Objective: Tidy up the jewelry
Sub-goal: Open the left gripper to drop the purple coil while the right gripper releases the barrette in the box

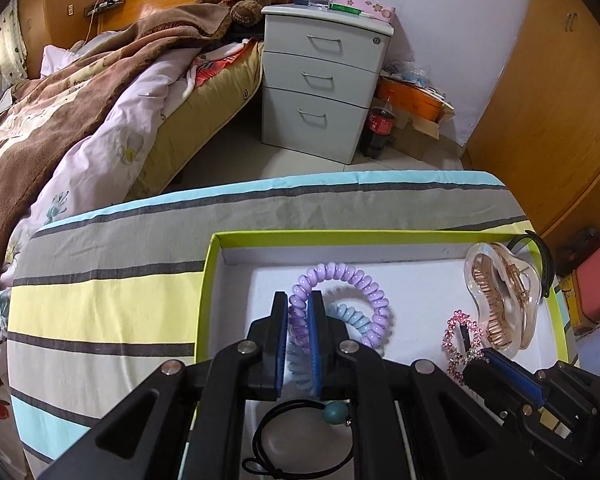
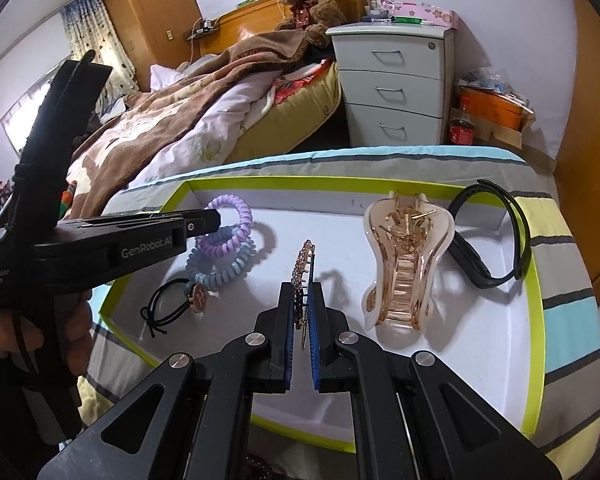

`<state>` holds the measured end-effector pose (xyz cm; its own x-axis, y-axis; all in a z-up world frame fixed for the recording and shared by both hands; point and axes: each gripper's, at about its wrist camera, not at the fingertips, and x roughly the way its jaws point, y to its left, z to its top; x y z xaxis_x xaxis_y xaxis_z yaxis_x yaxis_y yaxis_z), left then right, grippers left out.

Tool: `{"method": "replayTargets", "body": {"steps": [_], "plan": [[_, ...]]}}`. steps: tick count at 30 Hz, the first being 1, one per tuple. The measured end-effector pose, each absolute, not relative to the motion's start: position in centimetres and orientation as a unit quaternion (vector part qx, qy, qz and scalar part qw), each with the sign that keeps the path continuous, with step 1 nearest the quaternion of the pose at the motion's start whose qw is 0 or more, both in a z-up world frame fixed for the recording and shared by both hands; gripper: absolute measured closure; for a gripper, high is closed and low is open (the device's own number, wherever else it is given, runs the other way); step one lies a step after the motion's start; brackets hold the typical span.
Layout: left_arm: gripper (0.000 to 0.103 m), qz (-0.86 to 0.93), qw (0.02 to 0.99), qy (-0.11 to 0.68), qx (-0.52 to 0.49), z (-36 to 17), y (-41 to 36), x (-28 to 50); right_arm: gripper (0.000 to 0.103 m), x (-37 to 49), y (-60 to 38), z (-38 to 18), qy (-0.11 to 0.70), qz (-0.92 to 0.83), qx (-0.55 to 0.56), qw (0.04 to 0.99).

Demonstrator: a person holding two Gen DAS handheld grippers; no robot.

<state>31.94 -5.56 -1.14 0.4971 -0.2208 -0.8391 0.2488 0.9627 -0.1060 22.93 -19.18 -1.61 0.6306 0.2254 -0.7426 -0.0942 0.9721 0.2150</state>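
Inside the green-rimmed tray on the striped counter, the left tool pinches the purple spiral hair tie, which lies over a blue spiral tie; the right tool is clamped on the rhinestone hair clip, held on edge, just beside the clear claw clip

A lime-green rim is seen on the white tray; lilac and pale-blue spiral hair ties at ten o'clock, striped cloth beneath.
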Motion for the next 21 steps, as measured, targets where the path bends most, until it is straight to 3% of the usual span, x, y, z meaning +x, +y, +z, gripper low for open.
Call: {"method": "replayTargets", "body": {"steps": [12,21], "plan": [[0.092,-0.135,0.864,0.484,0.014,-1.17,-5.46,31.8,0.096,23.18,-19.46,-2.08,0.427,0.087,0.083,0.896],[0.083,-0.133,0.864,0.486,0.01,-1.18,-5.3,31.81,0.096,23.04,-19.53,-2.08,0.426,0.085,0.084,0.897]]}}
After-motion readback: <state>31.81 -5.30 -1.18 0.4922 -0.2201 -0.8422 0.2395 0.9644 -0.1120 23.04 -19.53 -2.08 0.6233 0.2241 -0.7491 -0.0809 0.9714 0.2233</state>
